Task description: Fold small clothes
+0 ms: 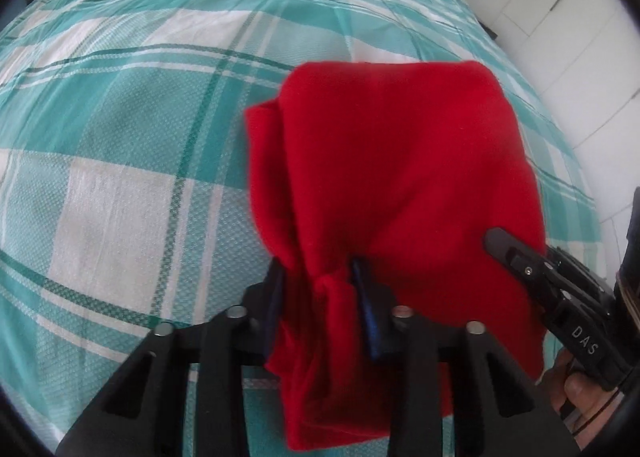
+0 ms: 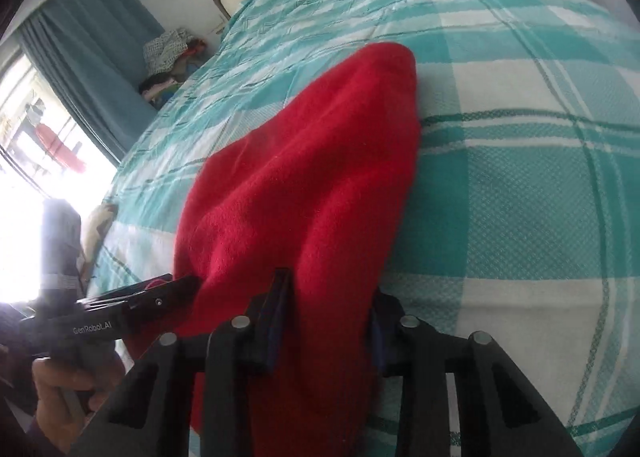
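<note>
A red fleece garment [image 1: 392,177] lies folded on a teal-and-white checked bedspread [image 1: 120,177], its near edge lifted and bunched. My left gripper [image 1: 320,293] is shut on that bunched near edge, with cloth pinched between its blue pads. From the lower right, my right gripper's black finger [image 1: 516,257] rests on the same edge. In the right wrist view the red garment [image 2: 312,185] stretches away over the bedspread [image 2: 520,217]. My right gripper [image 2: 330,317] is shut on its near end. My left gripper's finger [image 2: 160,293] meets the cloth from the left.
A white wardrobe [image 1: 560,17] stands past the bed's right side. A pile of clothes [image 2: 168,53] lies by a blue curtain [image 2: 88,57] and a bright window. A person's hand [image 2: 60,389] holds the left tool; another hand [image 1: 572,381] holds the right.
</note>
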